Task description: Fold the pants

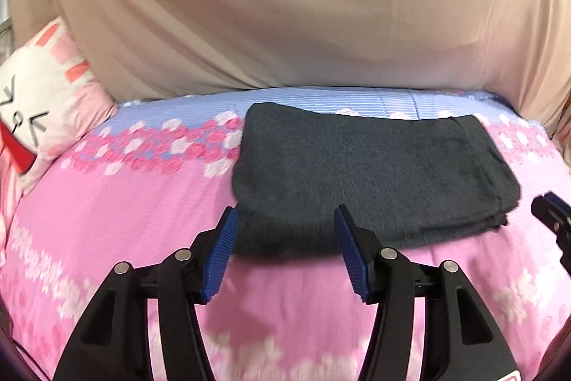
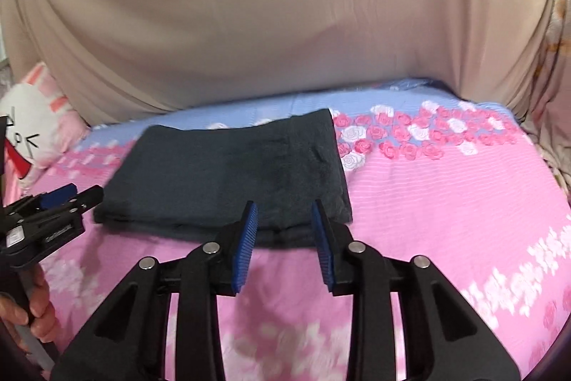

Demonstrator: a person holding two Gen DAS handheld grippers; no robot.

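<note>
Both tongs, left (image 1: 285, 220) and right (image 2: 284, 214), parted (nothing gripped) beside folded dark pants (image 1: 367, 177).

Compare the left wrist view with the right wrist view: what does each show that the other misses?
Only the left wrist view shows the left gripper head-on, open and empty, with just a tip of the right gripper at its edge.

Only the right wrist view shows the person's left hand on the handle, and the right gripper open before the bundle's near edge.

Both show the folded dark pants on the pink floral bedspread, the cat pillow and the beige curtain.
</note>
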